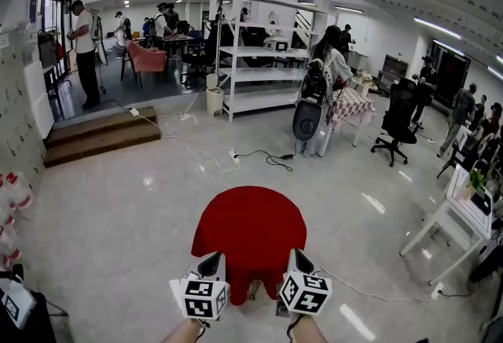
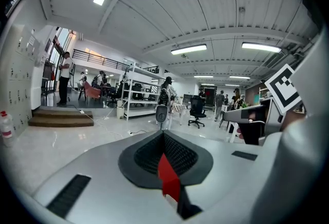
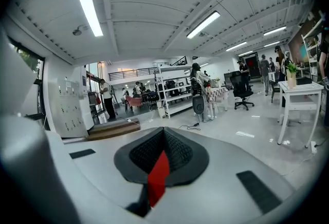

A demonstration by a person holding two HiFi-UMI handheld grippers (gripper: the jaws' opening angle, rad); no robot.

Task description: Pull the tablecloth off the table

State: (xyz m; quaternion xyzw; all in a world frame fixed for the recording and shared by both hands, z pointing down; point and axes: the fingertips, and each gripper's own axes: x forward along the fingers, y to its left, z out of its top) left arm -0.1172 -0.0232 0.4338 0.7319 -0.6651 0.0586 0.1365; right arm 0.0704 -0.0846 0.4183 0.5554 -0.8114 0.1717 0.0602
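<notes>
Head view: round red fabric tablecloth (image 1: 247, 227) spreads in the lower centre of the frame above the glossy grey floor (image 1: 118, 208). Its near edge meets my left gripper (image 1: 211, 264) and my right gripper (image 1: 299, 261), side by side at the bottom.

Left gripper view: jaws closed, pinching a strip of the red tablecloth (image 2: 168, 179) at lower centre.

Right gripper view: jaws closed too, clamped on a red fold (image 3: 158, 179) at lower centre.

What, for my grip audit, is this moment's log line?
left gripper: shut on tablecloth | right gripper: shut on tablecloth | tablecloth: red, draped, near edge pinched
</notes>
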